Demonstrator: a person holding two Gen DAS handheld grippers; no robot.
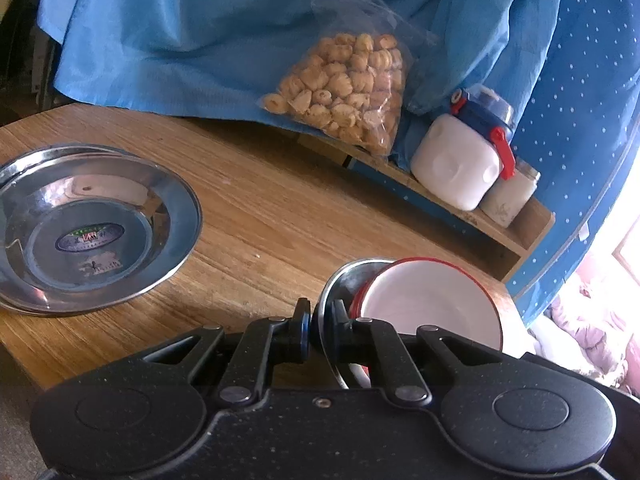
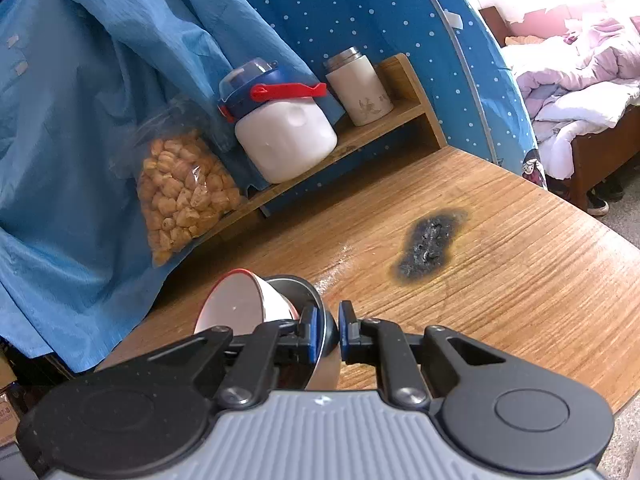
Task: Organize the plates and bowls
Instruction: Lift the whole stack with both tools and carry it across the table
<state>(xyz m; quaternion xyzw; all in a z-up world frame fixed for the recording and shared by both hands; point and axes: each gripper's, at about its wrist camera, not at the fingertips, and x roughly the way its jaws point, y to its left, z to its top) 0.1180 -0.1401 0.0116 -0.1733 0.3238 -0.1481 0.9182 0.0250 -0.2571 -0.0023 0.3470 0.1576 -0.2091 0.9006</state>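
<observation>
A small steel bowl (image 1: pixel 345 280) is tilted up off the wooden table (image 1: pixel 280 220), with a white red-rimmed bowl (image 1: pixel 432 304) leaning inside it. My left gripper (image 1: pixel 320 328) is shut on the steel bowl's rim on its left side. In the right wrist view the same steel bowl (image 2: pixel 296 288) has its wall between the blue pads of my right gripper (image 2: pixel 328 332), which is shut on it. There the white bowl (image 2: pixel 236 308) tips to the left. A wide steel plate (image 1: pixel 172 208) with a sticker in its centre lies flat at the table's left.
A low wooden shelf (image 2: pixel 400 112) at the back holds a white jar with a blue lid (image 2: pixel 284 140), a cream flask (image 2: pixel 360 88) and a bag of snacks (image 1: pixel 348 92). Blue cloth (image 1: pixel 180 32) hangs behind. A black burn mark (image 2: pixel 430 244) scars the table.
</observation>
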